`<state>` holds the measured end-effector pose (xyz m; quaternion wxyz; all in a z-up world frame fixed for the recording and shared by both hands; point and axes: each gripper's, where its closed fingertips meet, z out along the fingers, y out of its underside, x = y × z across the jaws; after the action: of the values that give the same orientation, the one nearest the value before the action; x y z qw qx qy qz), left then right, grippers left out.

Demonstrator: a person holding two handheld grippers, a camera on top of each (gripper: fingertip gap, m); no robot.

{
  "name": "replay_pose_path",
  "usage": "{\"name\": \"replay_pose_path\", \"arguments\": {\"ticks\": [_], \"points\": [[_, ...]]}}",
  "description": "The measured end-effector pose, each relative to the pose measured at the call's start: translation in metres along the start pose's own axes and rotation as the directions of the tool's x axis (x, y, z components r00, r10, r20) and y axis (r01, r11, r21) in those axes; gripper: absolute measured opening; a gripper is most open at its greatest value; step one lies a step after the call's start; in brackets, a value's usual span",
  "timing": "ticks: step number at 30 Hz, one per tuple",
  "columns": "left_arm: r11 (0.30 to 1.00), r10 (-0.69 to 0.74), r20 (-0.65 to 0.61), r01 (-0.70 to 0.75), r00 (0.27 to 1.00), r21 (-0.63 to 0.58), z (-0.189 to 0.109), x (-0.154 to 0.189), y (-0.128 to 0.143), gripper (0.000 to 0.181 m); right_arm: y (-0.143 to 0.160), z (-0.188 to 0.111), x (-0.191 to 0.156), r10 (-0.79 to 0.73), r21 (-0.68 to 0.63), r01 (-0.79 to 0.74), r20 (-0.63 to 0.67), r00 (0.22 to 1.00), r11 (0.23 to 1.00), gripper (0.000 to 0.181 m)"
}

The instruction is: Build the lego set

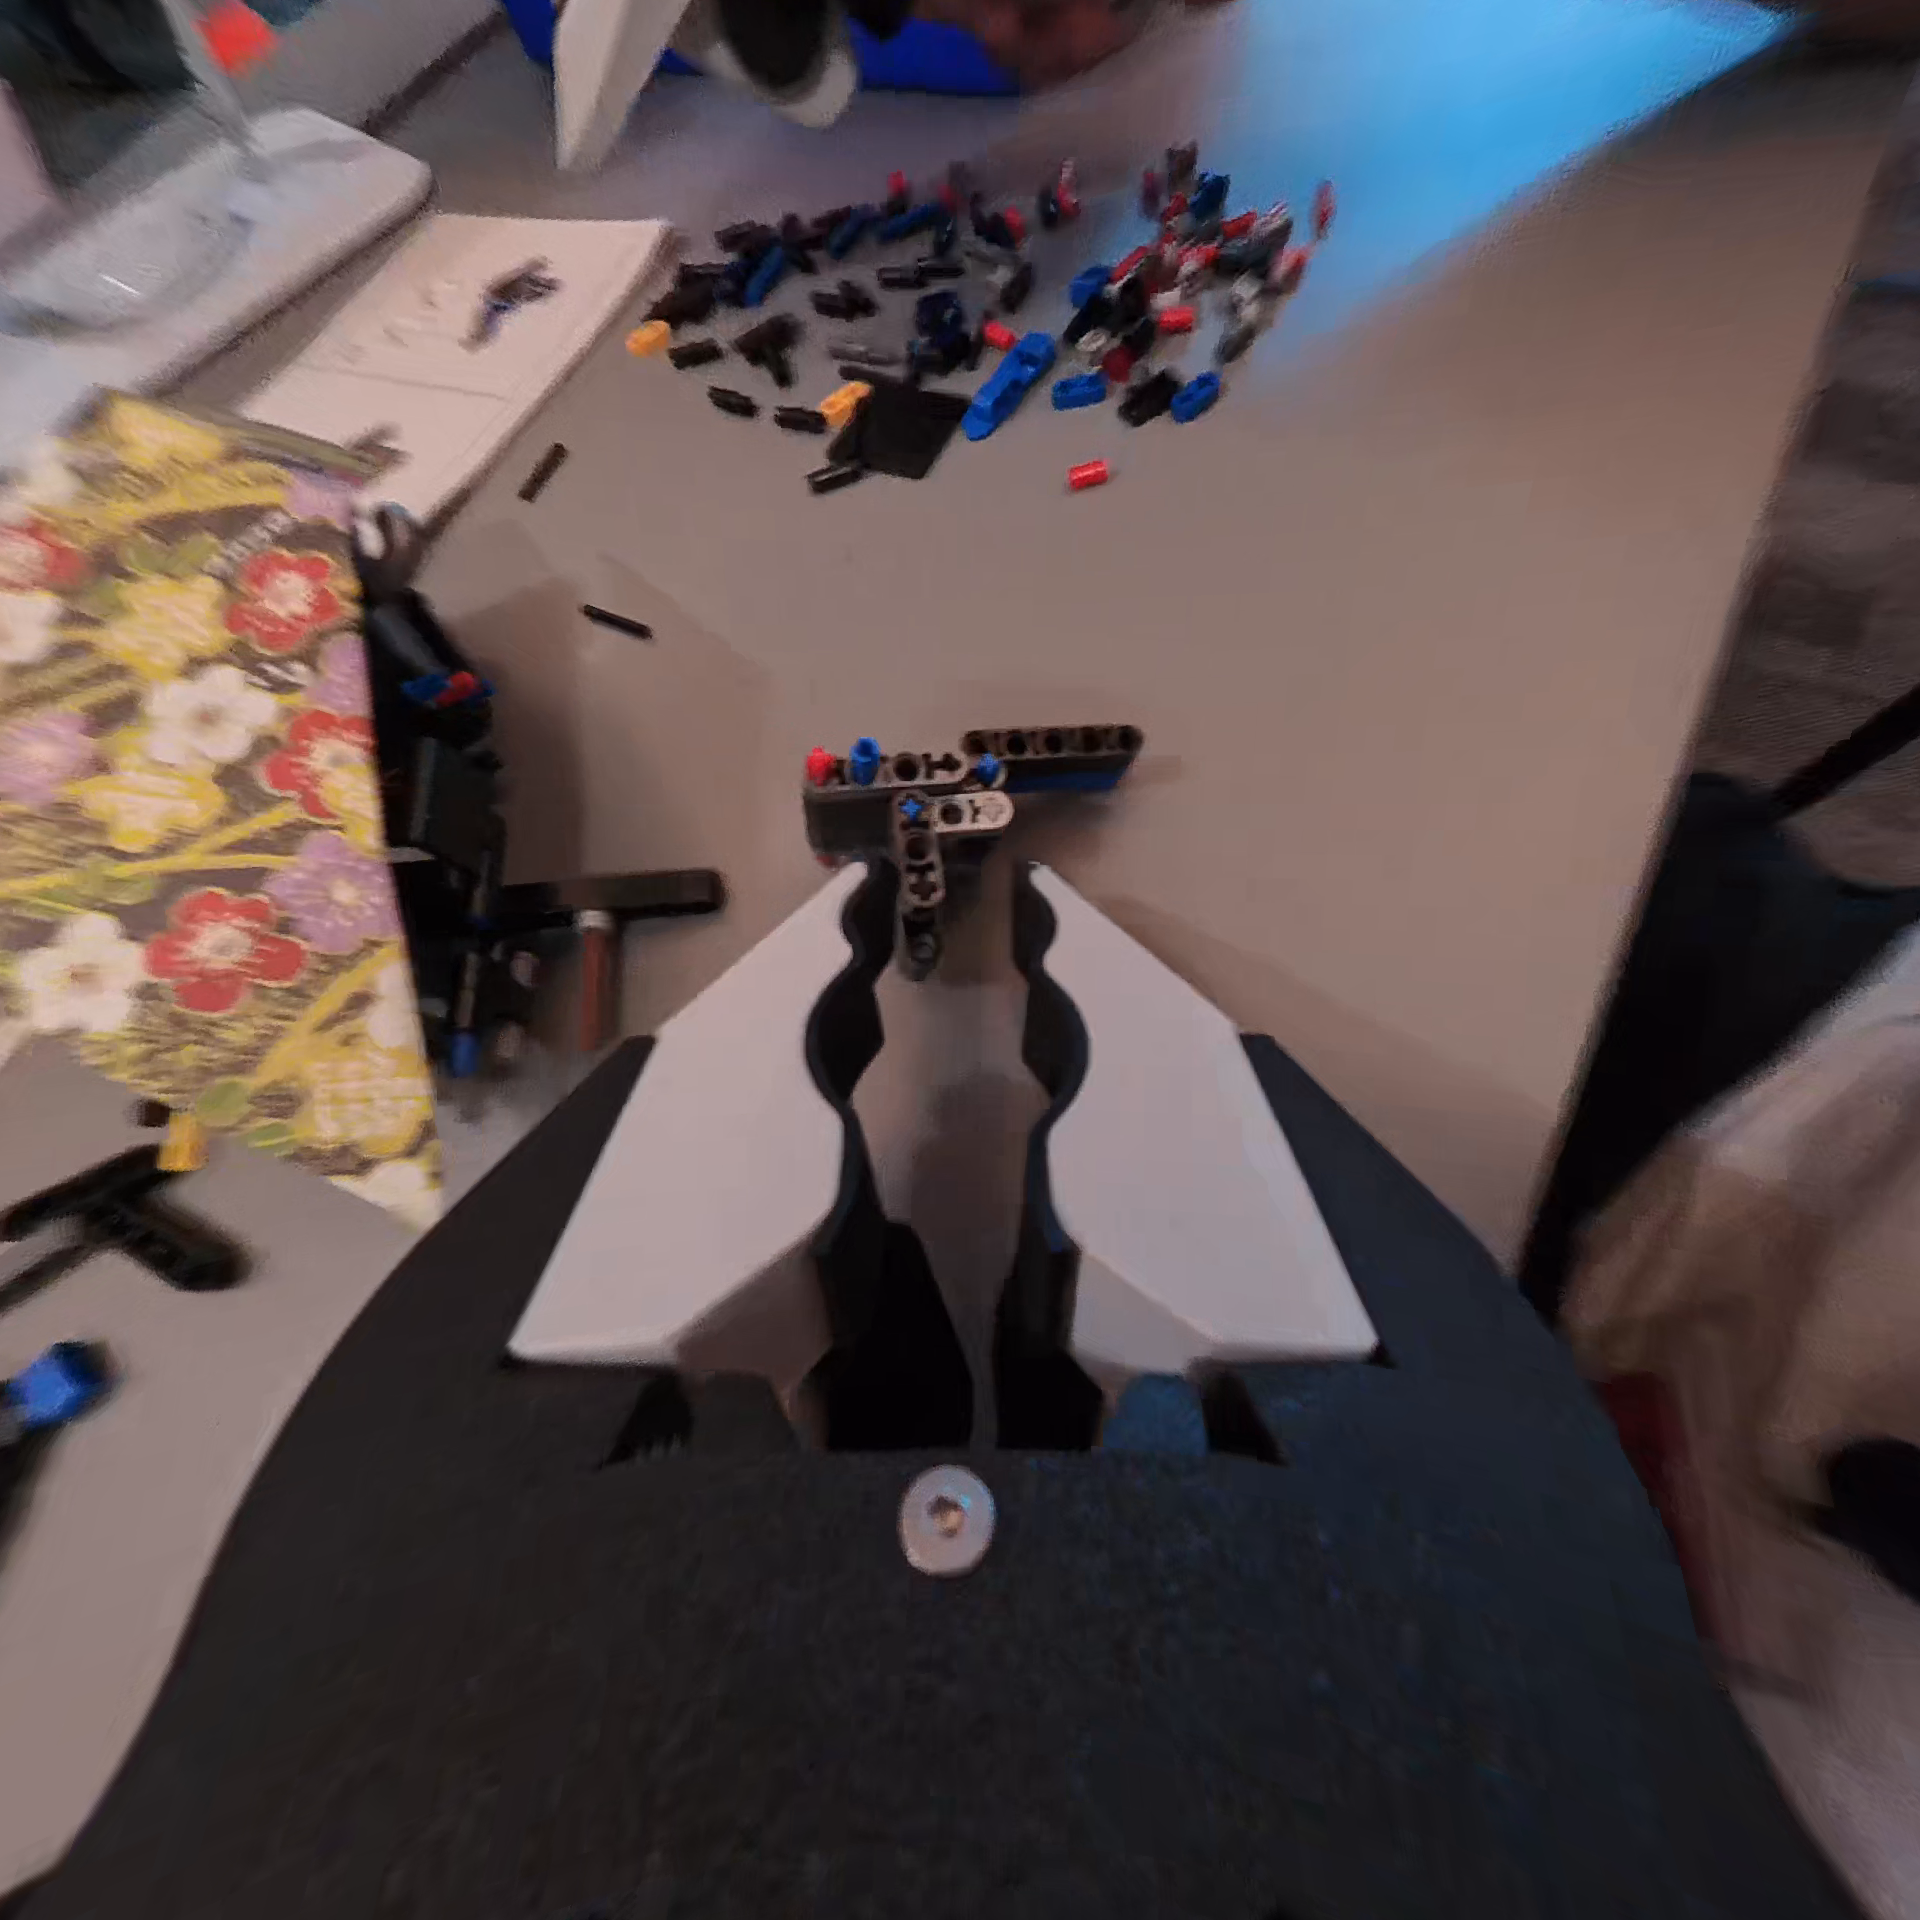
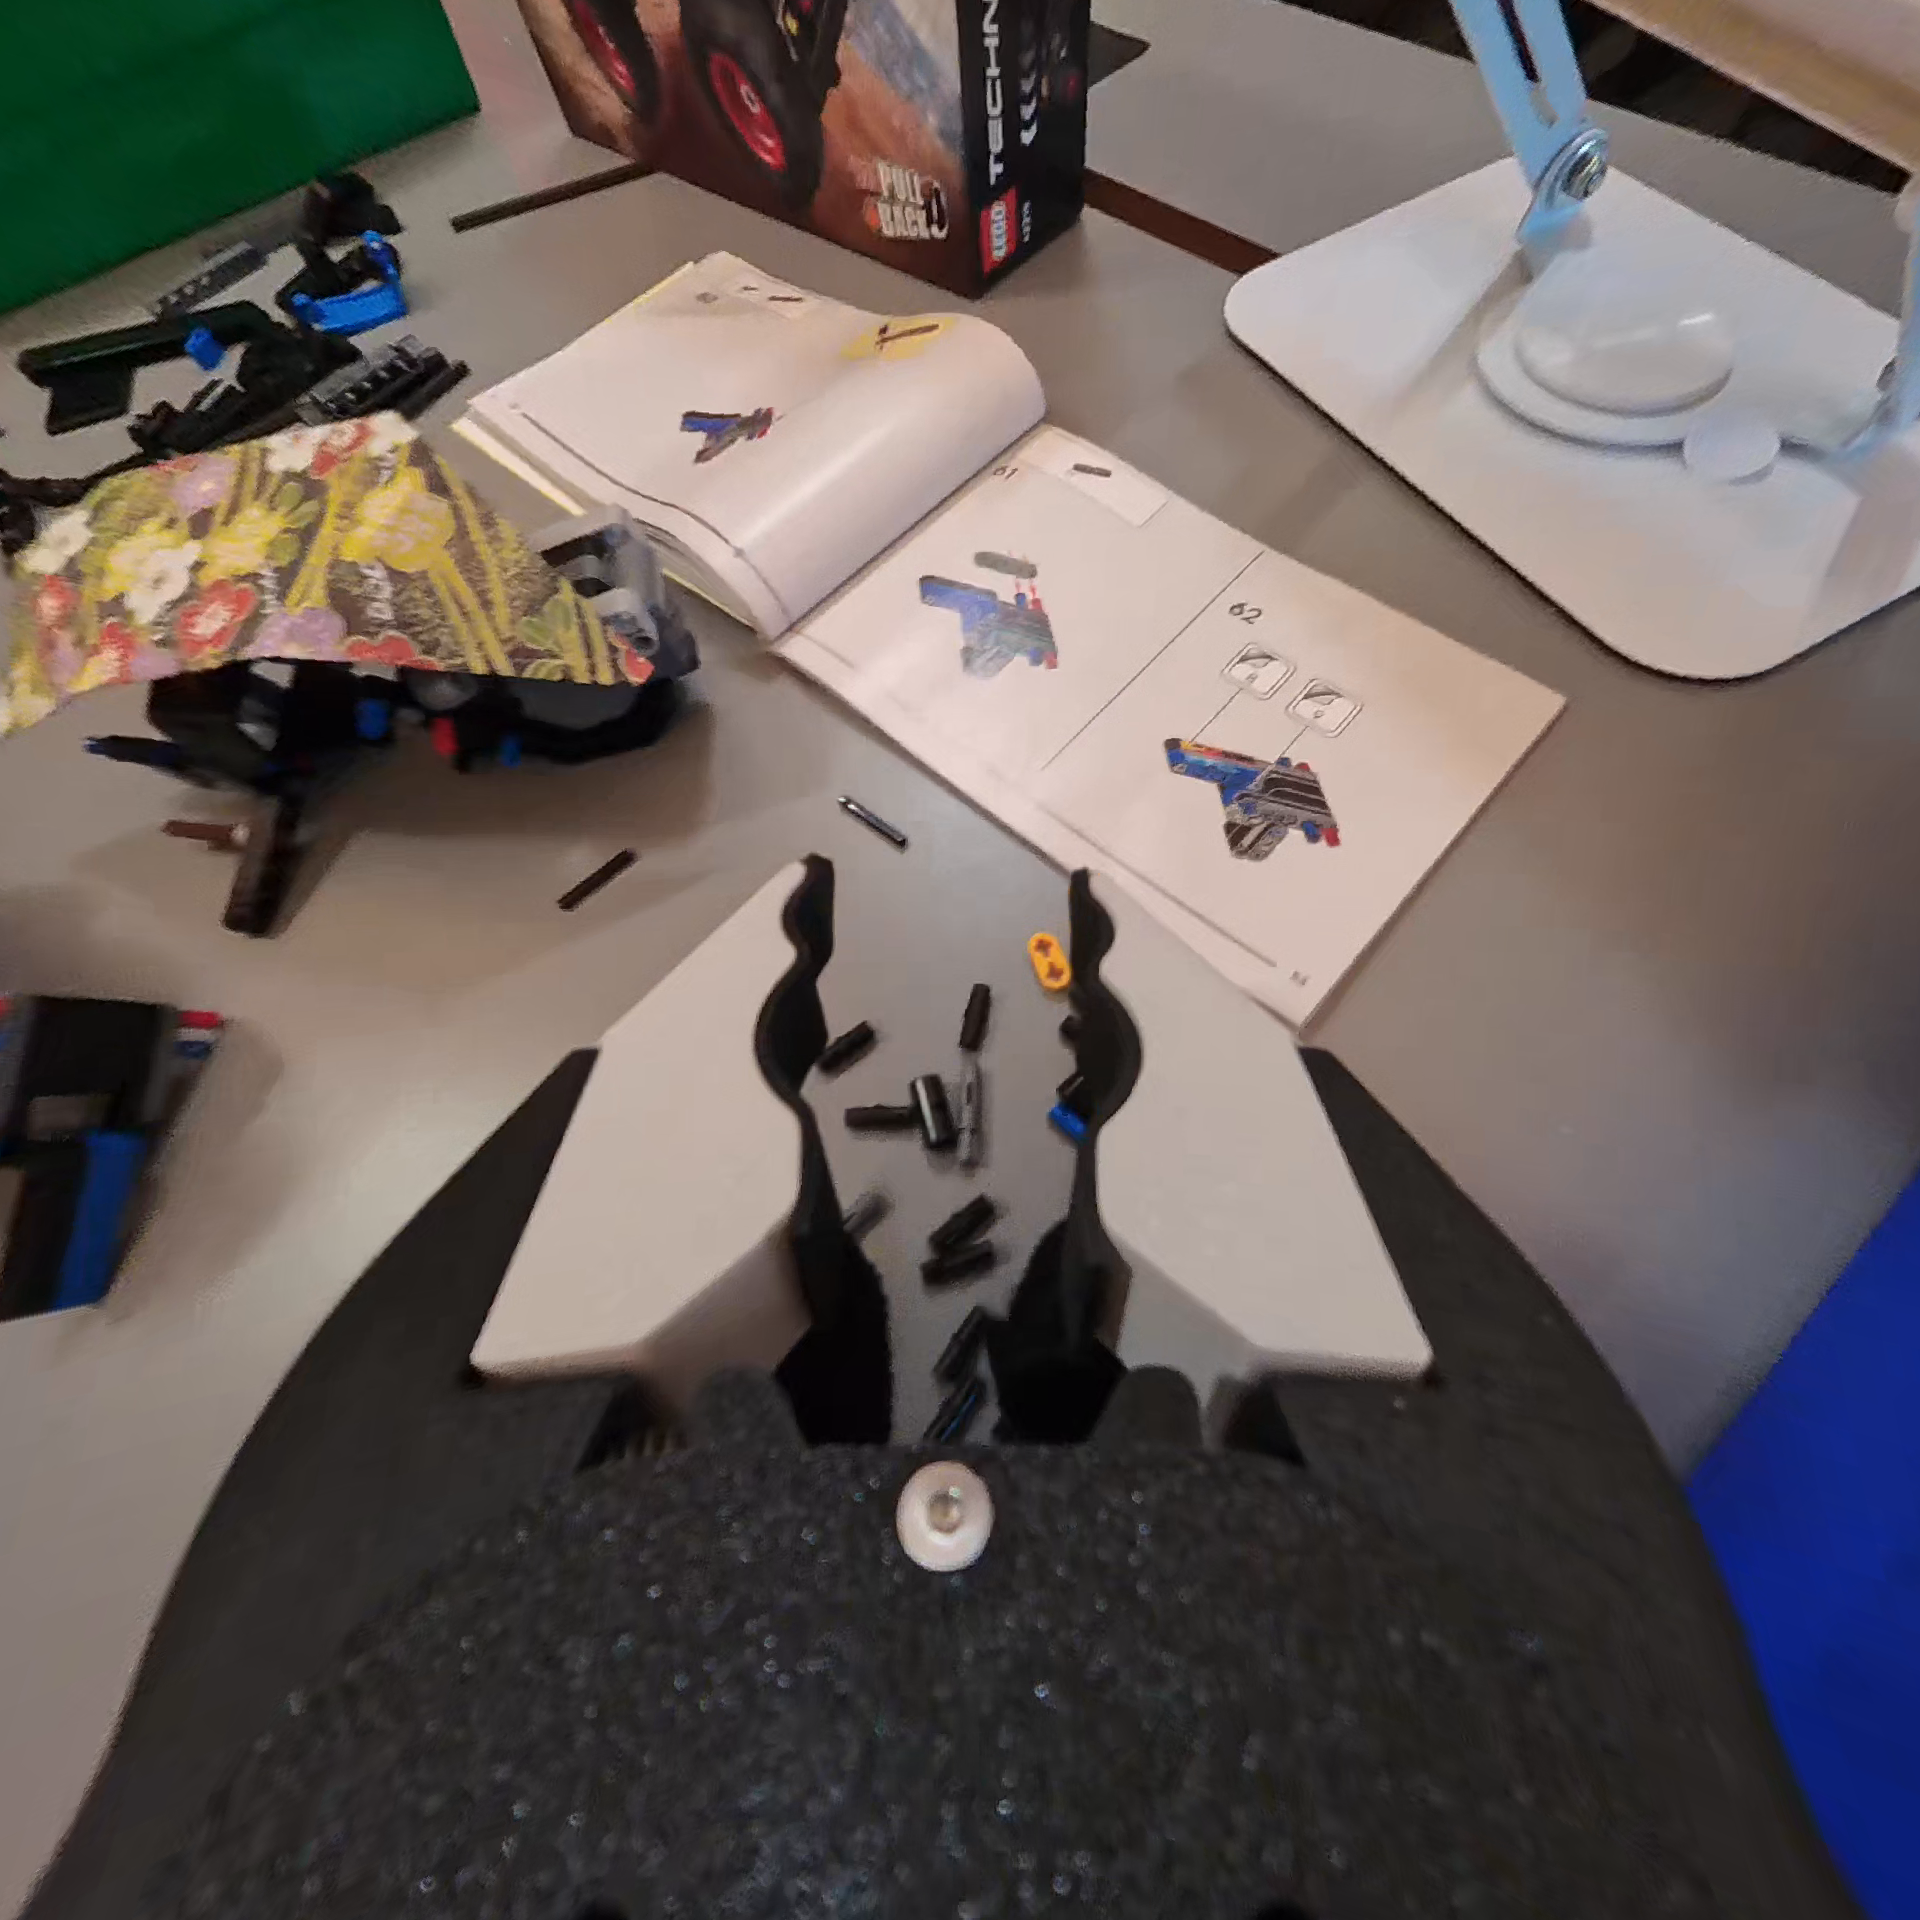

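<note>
**Both tongs spread, nothing pinched**

Left tongs [image 1: 945, 883] spread w/ small lego assembly [image 1: 935, 800] just ahead of the tips, its grey holed beam poking btwn them; prob lined up for a grab. Right tongs [image 2: 951, 883] also spread, hovering over loose black pins [image 2: 935, 1122]. Open booklet [image 2: 1039, 623] lies ahead-right, for reference. Hard, glossy plastic; matte grey table [image 1: 1351, 727].

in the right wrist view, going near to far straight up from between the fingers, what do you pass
loose black pins → orange piece → open instruction booklet → set box
</note>
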<state>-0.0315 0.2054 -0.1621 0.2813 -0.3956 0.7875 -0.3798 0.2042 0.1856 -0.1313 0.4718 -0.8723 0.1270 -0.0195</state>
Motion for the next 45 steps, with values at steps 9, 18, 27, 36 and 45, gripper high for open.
{"name": "replay_pose_path", "arguments": {"ticks": [9,18,27,36,45], "points": [[0.826,-0.389,-0.212,0.441,0.896,0.351,-0.084,-0.088,-0.016,0.038,0.020,-0.012,0.027,-0.122,0.026,0.130,-0.207,0.971,0.991,0.040],[0.825,-0.445,0.046,0.389,0.894,0.411,-0.095,-0.127,0.013,0.032,0.028,-0.009,0.038,-0.121,-0.022,0.119,-0.237,0.964,0.993,0.042],[0.850,-0.402,0.144,0.309,0.904,0.427,-0.100,-0.124,0.013,0.032,0.016,-0.019,0.017,-0.127,0.038,0.135,-0.170,0.977,0.990,0.035],[0.852,-0.476,0.167,0.405,0.864,0.332,-0.124,-0.083,0.044,0.038,0.011,-0.018,0.002,-0.201,0.051,0.214,-0.186,0.962,0.976,0.028],[0.751,-0.587,0.758,0.539,0.285,0.380,-0.329,-0.168,0.206,0.039,0.020,-0.008,0.002,-0.170,0.029,0.177,-0.157,0.973,0.984,0.027]]}}
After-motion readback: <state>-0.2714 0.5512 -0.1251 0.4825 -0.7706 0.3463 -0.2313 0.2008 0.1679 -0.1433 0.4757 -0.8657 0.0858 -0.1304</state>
